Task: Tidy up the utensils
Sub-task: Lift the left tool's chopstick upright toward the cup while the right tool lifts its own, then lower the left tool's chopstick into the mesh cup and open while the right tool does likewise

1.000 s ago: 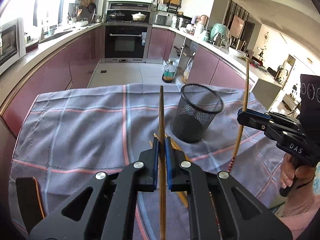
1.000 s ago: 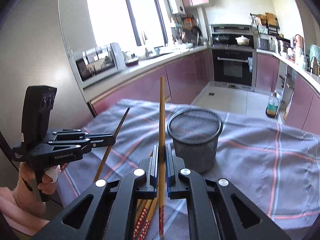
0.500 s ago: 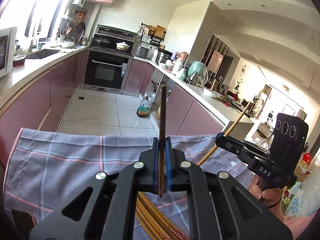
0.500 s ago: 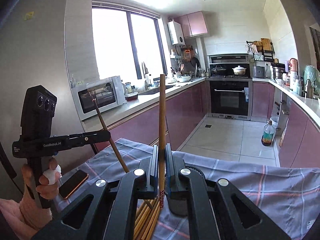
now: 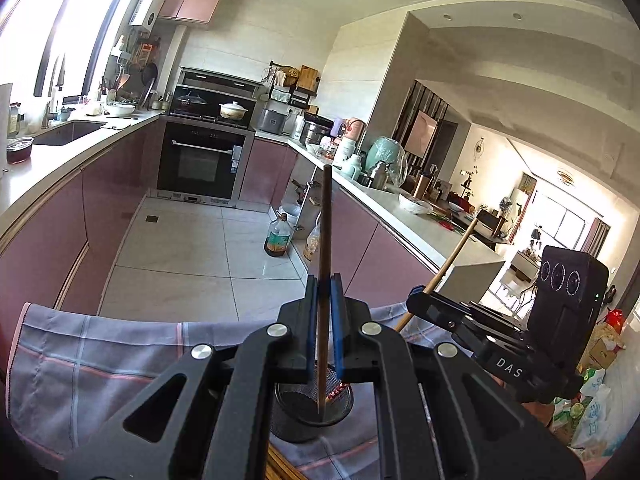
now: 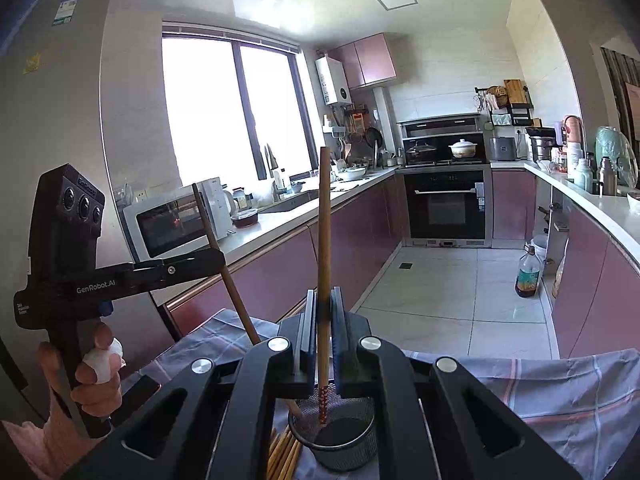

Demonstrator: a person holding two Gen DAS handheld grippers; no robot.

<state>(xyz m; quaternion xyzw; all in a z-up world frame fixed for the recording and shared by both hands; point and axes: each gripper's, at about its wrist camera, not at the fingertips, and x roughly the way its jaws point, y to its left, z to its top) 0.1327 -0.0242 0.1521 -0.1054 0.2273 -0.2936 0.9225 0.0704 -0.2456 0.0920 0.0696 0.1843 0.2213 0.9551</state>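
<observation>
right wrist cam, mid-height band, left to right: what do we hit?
Left gripper gripping a dark brown chopstick → white microwave → light wooden chopstick in the right gripper → black built-in oven → amber oil bottle on the floor.

Checked grey cloth (image 5: 100, 360) draped over the surface, pink stripes crossing it. Behind, a black built-in oven (image 6: 446, 204) — a white lidded pot (image 6: 463, 148) on the hob above. A white microwave (image 6: 172, 224) sits left, and a plastic oil bottle (image 5: 277, 238) stands on the tiled floor (image 5: 192, 248).
</observation>
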